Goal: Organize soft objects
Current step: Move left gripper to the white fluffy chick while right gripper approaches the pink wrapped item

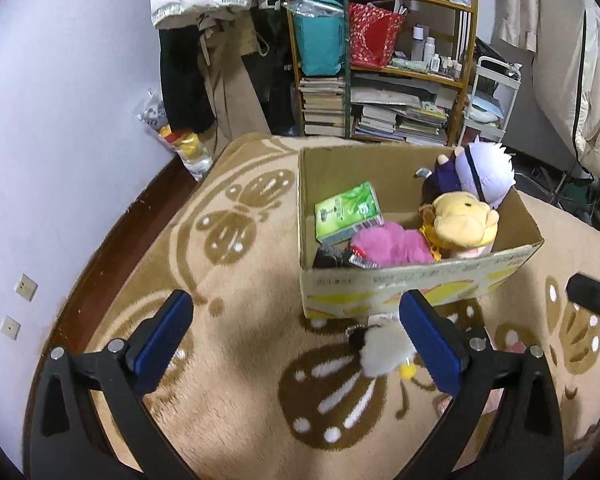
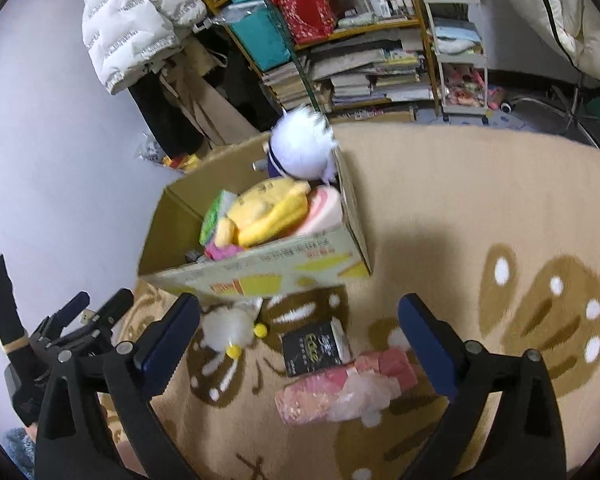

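Corrugated cardboard box (image 1: 420, 284) of rounded plush toys (image 1: 460, 220) on fleecy blanket (image 1: 240, 360), both tongs (image 1: 296, 344) (image 2: 300, 344) spread wide, empty.

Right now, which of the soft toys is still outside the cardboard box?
The small white fluffy toy with yellow pom-poms, lying on the blanket just in front of the box. The white-haired doll, yellow plush and pink plush all sit inside.

I have both grippers tilted steeply downward. My left gripper (image 1: 296, 334) stands spread wide, its 2 blue-padded fingers (image 1: 162, 340) far apart with nothing pinched between them. My right gripper (image 2: 300, 336) is equally wide, its pads (image 2: 168, 340) gripping nothing. From the right wrist view, the left gripper (image 2: 76, 316) sits at lower left.
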### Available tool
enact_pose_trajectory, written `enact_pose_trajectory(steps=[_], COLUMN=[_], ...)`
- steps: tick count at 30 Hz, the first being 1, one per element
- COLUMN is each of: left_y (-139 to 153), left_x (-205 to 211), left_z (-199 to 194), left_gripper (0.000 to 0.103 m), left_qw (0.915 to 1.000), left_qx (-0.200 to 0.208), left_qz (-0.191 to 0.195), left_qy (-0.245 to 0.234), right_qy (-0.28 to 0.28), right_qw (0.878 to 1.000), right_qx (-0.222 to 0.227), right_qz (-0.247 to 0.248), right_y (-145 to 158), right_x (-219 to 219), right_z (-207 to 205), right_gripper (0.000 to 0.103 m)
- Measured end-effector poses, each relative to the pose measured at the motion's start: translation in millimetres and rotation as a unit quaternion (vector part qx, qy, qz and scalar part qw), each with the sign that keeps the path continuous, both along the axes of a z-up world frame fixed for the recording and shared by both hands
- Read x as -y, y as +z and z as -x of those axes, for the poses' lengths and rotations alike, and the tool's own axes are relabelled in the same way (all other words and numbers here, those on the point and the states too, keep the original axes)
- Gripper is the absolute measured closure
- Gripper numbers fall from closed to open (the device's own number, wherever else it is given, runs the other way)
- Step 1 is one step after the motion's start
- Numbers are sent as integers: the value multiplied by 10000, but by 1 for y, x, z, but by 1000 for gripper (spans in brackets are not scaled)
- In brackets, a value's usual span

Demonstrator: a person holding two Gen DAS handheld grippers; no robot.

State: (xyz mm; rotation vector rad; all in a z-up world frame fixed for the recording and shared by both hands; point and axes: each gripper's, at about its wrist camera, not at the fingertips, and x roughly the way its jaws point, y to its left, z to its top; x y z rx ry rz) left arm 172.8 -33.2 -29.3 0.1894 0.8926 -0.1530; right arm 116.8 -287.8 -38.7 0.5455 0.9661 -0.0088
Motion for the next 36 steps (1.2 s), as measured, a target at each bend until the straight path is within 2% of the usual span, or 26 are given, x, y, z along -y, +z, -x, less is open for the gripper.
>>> enact_pose_trajectory(steps=[6,19,22,30,33,36], left_y=[-19,-66,-73,-84,-87,-91], left_x=[2,22,27,34,34,36], left_z=[0,-1,2,3,0,-5], left_gripper=[1,1,1,1,1,1], left_qw=[9998,9972,9968,9958,9953,9947], left_qx=[-222,-741,-793,-876,-949,-1013], left_qz=[26,45,-25,-125,-61,-56], left_qy=[1,-57,-128,-236,-202,-166], right_qy=[-75,-429,-335,-183,-302,-508], right_qw=[9996,9909,9879,9796,9785,9777], right_qx=[-265,-1243,-1481,-1995,-2023,-1986], right_qz=[-29,-286,-327,-140,-251,-461], right_y=[-23,-77,-88,-110,-115,-117], right_x=[-4,9,7,-3,1,11], right_z=[5,11,11,11,12,13], right_gripper=[0,0,10,11,12,17])
